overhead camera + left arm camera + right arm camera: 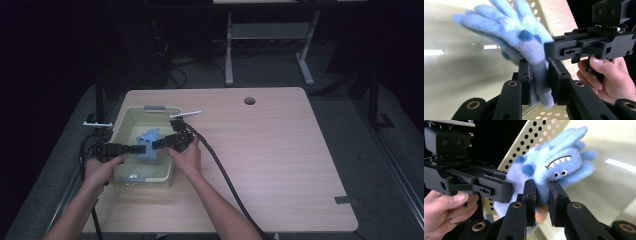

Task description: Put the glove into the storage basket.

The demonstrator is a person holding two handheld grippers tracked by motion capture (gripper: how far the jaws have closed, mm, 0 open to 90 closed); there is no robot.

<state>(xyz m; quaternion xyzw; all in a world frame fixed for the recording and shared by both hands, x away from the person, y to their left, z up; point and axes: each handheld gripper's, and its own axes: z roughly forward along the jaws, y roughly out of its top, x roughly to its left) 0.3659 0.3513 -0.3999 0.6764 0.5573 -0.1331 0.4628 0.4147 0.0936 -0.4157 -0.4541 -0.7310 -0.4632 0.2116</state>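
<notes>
A fuzzy blue glove [149, 145] with a monster face hangs over the pale yellow perforated basket [125, 120]. My left gripper [141, 148] comes in from the left; its jaws [540, 75] are shut on the glove's [519, 37] cuff. My right gripper [156, 144] meets it from the right, and its jaws [542, 192] pinch the glove [554, 167] just below the eyes and teeth. The two grippers' tips are nearly touching. The right gripper [547, 51] reaches the glove from the right in the left gripper view. The left gripper [507, 188] presses into the glove's side in the right gripper view.
The basket stands at the left of a wooden table [280, 150] and holds a small pale item [132, 176] near its front wall. A cable [225, 175] trails from the right gripper across the table. A round hole [249, 100] lies at the back and grey tape [346, 200] at the front right.
</notes>
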